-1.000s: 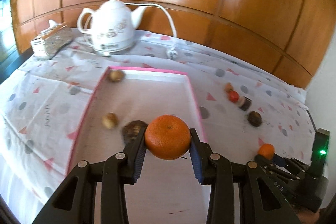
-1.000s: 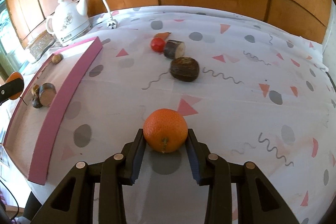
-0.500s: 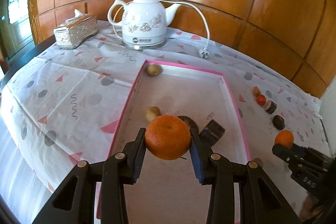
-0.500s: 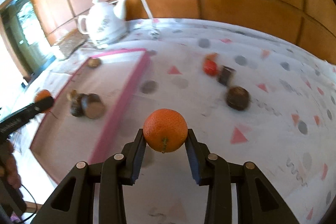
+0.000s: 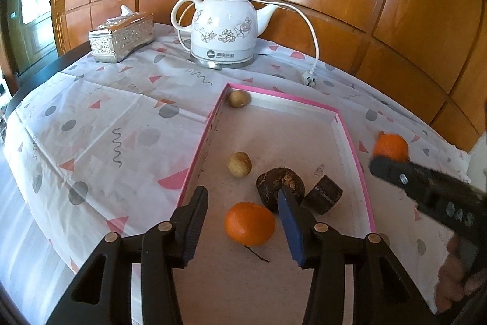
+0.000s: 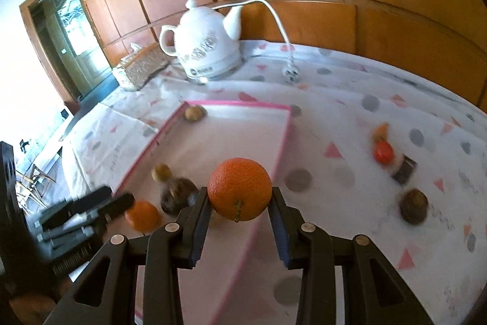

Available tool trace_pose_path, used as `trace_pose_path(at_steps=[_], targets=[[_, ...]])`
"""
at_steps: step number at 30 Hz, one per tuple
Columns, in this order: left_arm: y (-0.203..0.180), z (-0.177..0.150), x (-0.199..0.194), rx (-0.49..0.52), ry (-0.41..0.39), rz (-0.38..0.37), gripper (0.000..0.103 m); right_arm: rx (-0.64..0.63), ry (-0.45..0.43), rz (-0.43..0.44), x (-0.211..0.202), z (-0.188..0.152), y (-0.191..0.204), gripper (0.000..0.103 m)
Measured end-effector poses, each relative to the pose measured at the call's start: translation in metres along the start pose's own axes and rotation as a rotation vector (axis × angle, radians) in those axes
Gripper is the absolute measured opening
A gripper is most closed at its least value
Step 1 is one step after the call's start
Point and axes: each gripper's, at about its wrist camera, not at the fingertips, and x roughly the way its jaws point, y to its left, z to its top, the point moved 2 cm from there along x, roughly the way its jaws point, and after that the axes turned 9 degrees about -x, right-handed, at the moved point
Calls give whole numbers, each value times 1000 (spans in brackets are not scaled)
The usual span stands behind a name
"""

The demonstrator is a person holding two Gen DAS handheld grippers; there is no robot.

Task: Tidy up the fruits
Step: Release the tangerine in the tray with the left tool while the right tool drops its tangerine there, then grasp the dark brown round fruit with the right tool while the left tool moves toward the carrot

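Note:
My left gripper (image 5: 243, 221) is open over the pink-rimmed tray (image 5: 353, 148). An orange (image 5: 250, 223) lies on the tray floor between its fingers, free of both pads. Two small tan fruits (image 5: 239, 164) and two dark brown fruits (image 5: 280, 188) also lie in the tray. My right gripper (image 6: 240, 218) is shut on a second orange (image 6: 239, 193), held above the tray's right rim (image 6: 283, 142); it also shows in the left wrist view (image 5: 391, 146). The left gripper and its orange (image 6: 143, 213) show at the left of the right wrist view.
A white kettle (image 5: 225, 29) with cord and plug (image 5: 309, 79) and a silver tissue box (image 5: 121, 37) stand at the back. On the cloth right of the tray lie a red fruit (image 6: 383, 151), a dark cut piece (image 6: 403, 171) and a brown fruit (image 6: 414, 206).
My left gripper has opened and let its orange down onto the tray floor. My right gripper has carried its orange leftward, up to the tray's right rim.

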Motion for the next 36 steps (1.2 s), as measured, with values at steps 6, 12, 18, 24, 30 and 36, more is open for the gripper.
trace_pose_path(at_steps=[6,12,18,24,30,36], targets=[[-1,-1,-1,5,3,-7,49,4,15,15,27,14,9,42],[-4,-2,-3,8,1,-12,49,36,21,6,23,3,5,50],[-12,-3,-8,29,-7,-25,49,84,16,-30,7,-15,-8,50],[-22,-6,-12,54,-9,-36,49,117,6,-80,-8,-30,-22,50],[-31,-9,-14,77,-4,-47,50,157,5,-115,-16,-41,-36,50],[-44,-14,-15,110,4,-68,50,184,0,-149,-24,-51,-49,50]])
